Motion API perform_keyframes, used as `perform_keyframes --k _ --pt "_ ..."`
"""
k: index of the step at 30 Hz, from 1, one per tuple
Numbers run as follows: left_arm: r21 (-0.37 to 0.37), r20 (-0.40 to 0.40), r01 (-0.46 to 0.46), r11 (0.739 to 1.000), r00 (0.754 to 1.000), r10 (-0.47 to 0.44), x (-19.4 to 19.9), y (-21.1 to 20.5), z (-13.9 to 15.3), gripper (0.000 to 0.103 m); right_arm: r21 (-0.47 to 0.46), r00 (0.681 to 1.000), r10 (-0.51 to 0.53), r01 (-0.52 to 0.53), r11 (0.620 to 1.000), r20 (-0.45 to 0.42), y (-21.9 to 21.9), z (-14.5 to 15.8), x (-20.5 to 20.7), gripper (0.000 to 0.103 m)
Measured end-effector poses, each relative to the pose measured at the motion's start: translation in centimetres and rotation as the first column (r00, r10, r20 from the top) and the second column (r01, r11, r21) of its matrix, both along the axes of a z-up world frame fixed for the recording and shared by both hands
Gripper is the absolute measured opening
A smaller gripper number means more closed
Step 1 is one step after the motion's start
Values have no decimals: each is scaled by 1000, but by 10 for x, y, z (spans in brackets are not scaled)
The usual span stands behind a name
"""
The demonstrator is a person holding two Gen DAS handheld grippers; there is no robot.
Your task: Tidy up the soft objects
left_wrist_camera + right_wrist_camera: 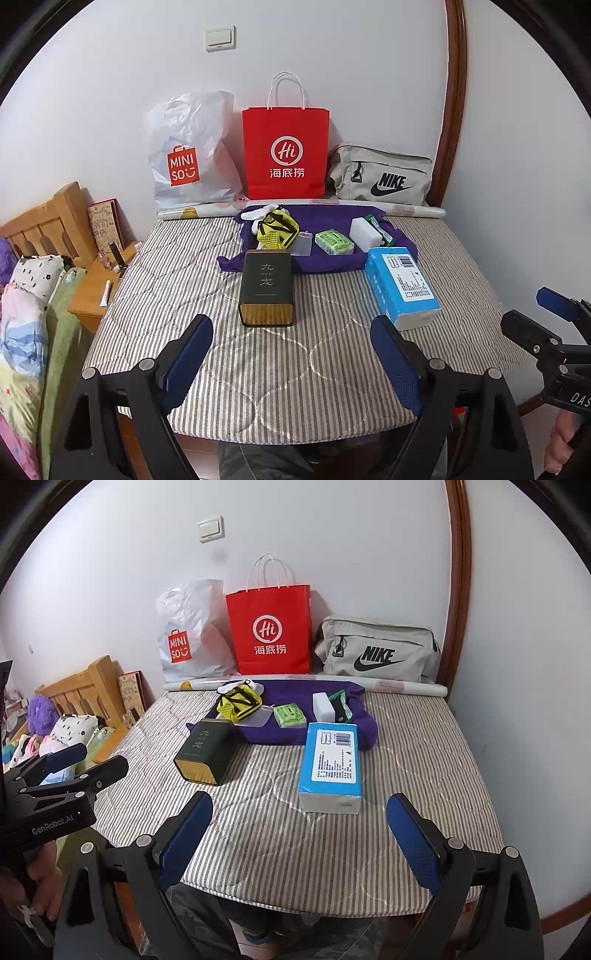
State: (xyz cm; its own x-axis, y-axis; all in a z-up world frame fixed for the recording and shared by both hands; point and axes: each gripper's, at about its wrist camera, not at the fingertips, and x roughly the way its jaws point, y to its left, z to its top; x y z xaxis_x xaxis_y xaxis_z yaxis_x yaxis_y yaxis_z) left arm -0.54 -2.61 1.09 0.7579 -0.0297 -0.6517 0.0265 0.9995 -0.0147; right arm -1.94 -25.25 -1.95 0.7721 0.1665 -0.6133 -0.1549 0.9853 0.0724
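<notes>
Both tongs spread wide, nothing between the jaws: left gripper (291,360) and right gripper (299,843) hover over the near edge of the striped mattress (258,369), angled down toward it. Blue tissue pack (330,766) lies flat ahead, just beyond the right gripper and nearly centred between its jaws; long axis runs away from the tongs toward the wall. In the left view the same pack sits off to the right, past the right finger, so the right hand looks nearer and better lined up. Dark tin (266,288) lies straight ahead of the left gripper, also lengthwise away.

Further back, touching the pack's far end, a purple cloth (332,258) carries a yellow pouch (277,230), a green packet (333,242) and a white block (364,230). Bags stand against the wall.

Right view shows the left gripper's side and the hand (44,897) on it; left view shows the right gripper only at frame edge.
</notes>
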Motion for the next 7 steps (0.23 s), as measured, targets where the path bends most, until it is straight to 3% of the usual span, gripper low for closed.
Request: perform_keyframes --k 7 --pt "10 3 0 1000 1000 0 1 0 -2 86 -4 1000 4 -4 1000 -5 -1 -1 1 94"
